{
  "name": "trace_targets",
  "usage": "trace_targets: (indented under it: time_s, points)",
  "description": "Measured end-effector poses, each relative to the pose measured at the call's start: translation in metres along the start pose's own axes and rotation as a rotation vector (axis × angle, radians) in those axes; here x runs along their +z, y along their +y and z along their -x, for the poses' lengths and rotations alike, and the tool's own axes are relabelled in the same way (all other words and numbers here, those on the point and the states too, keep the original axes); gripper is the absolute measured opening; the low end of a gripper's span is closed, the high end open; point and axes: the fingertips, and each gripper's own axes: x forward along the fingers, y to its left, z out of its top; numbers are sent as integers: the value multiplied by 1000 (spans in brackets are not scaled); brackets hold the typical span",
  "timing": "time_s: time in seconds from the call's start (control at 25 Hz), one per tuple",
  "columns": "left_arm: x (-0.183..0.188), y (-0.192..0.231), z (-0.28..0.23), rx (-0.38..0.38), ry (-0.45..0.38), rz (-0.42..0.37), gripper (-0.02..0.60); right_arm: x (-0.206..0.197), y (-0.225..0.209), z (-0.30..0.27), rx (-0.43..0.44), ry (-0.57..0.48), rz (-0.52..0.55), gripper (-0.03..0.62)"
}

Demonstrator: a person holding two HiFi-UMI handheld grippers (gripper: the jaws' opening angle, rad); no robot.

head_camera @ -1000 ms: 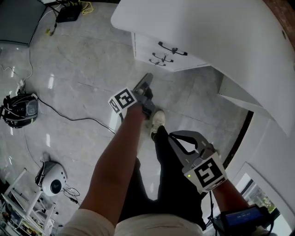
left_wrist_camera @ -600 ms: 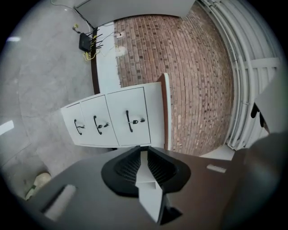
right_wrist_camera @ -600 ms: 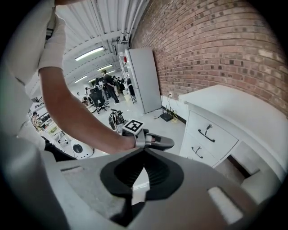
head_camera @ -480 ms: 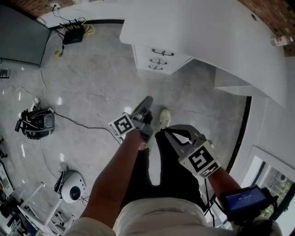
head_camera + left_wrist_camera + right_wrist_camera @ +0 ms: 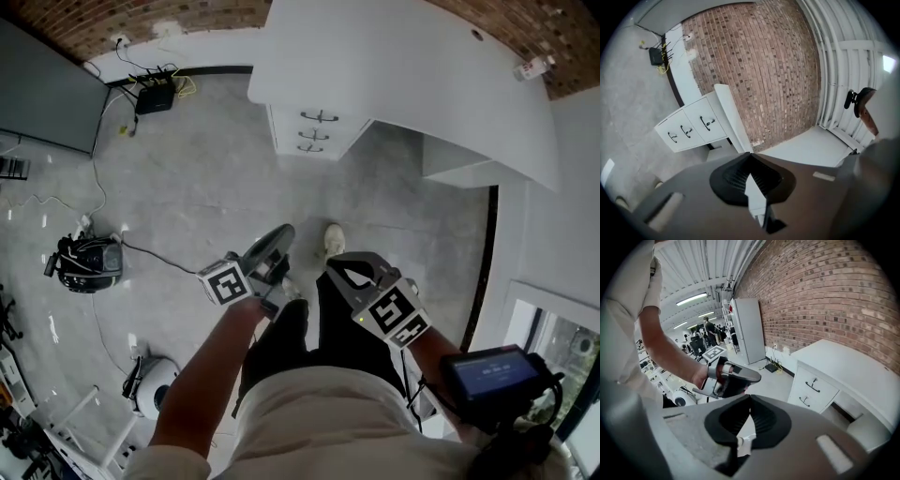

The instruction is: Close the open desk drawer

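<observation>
Desk drawers [image 5: 314, 131], three white fronts with black handles in one pedestal, sit under the left end of the white curved worktop [image 5: 403, 66] at the top of the head view. Their fronts are level with one another, none stands out, and they are well apart from both tongs. Lower down, the left tongs [image 5: 278, 240] and the right tongs [image 5: 339, 272] hang side by side over the grey stone floor [image 5: 187, 187], near the person's dark trousers and a white shoe [image 5: 332, 238]. A black box with cables [image 5: 155, 97] lies by the brick wall, and a black rounded object [image 5: 86, 263] rests on the floor at the left. In the left gripper view the left tongs [image 5: 750, 158] are clenched tip to tip with nothing between them. Beyond them the desk drawers [image 5: 691, 126] show tilted, all three fronts flush, beside the red brick wall [image 5: 759, 70]. In the right gripper view the right tongs [image 5: 750, 401] are likewise pressed together and empty. Past them the left tongs [image 5: 752, 376] sit in the person's hand, the desk drawers [image 5: 813, 390] stand at the right under the worktop [image 5: 853, 366], and a tall grey cabinet [image 5: 749, 329] is farther back.
</observation>
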Motion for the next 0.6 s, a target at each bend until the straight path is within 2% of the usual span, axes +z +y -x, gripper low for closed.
trace_targets:
  time_s: [0.2,0.6]
  points:
    - [-5,-57,27,-8,82,-187,3,13,15,16,-22,-29,12,3]
    - [-27,-142,36,-65,220,-403,3,57,22,50,-90,-70,84,3]
